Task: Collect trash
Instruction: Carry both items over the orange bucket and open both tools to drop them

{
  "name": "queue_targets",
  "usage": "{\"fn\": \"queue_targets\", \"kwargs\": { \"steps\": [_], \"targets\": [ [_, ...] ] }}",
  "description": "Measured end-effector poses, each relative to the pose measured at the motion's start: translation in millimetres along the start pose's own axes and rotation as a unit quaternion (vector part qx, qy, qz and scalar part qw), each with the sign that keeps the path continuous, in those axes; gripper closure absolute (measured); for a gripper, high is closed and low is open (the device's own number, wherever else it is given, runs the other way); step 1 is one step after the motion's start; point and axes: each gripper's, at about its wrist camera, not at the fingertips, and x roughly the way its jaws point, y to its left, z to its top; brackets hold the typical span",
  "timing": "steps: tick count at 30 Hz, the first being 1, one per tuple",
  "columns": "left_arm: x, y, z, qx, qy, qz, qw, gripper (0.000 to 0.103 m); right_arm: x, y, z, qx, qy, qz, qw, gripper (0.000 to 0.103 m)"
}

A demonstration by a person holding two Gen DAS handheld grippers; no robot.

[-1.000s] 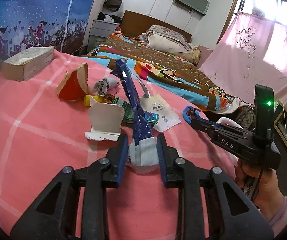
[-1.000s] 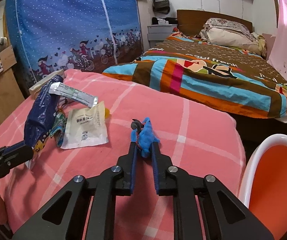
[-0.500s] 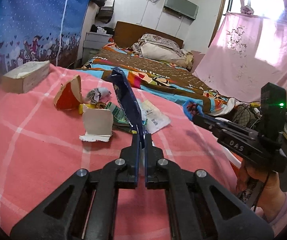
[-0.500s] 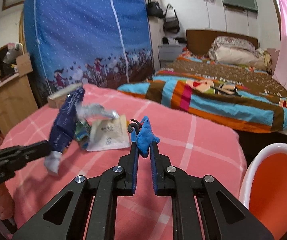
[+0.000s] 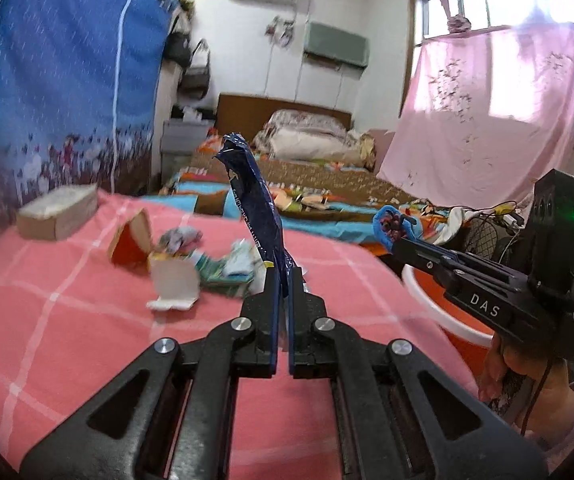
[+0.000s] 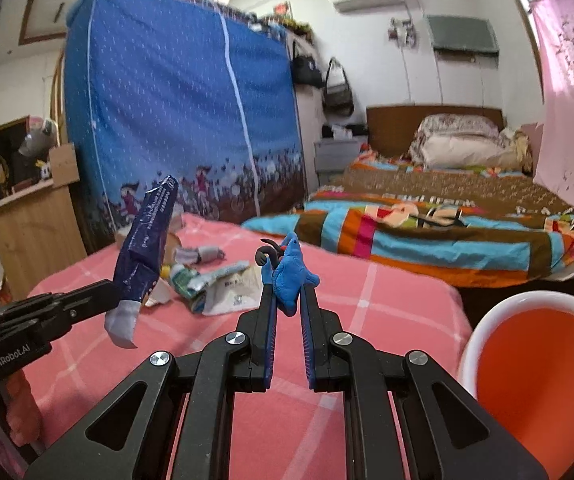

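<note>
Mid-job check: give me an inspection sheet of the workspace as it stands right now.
Surface: pink checked blanket, partly littered.
Job's things: dark blue wrapper lifted clear of the blanket; blue scrap also held up; orange bin with white rim at the right, nothing seen inside the visible part.
Clutter: torn orange carton, white card piece, crumpled packets, white pouch, cardboard box.
Grippers: left gripper shut on the wrapper; right gripper shut on the scrap.
Cables: black lead hanging below the right gripper.
Surroundings: striped bed, blue fabric wardrobe, pink curtain.
</note>
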Motion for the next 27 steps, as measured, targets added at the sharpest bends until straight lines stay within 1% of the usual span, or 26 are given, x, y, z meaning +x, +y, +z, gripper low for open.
{"fn": "queue_targets", "kwargs": {
  "steps": [3, 5, 9, 13, 18, 20, 27],
  "targets": [
    [-1, -19, 7, 0.025, -0.023, -0.009, 0.9994, 0.096, -18, -6, 4, 0.003, -0.035, -0.011, 0.999, 0.093],
    [1, -35, 14, 0.035, -0.037, -0.022, 0.9984, 0.096, -31, -13, 7, 0.006, -0.061, -0.022, 0.998, 0.093],
    [9, -63, 25, 0.056, -0.051, -0.050, 0.9958, 0.096, -57, -33, 14, 0.023, -0.105, -0.051, 0.993, 0.093],
    [19, -95, 34, 0.076, -0.056, -0.084, 0.9920, 0.096, -78, -50, 14, 0.034, -0.133, -0.085, 0.987, 0.093],
    [36, -126, 34, 0.080, -0.033, -0.126, 0.9883, 0.096, -96, -82, 14, 0.064, -0.145, -0.130, 0.979, 0.093],
    [44, -137, 33, 0.079, -0.018, -0.139, 0.9870, 0.096, -101, -95, 12, 0.075, -0.141, -0.150, 0.976, 0.093],
    [76, -162, 30, 0.055, 0.047, -0.170, 0.9829, 0.096, -110, -120, -1, 0.104, -0.121, -0.186, 0.970, 0.092]
  ]
}}
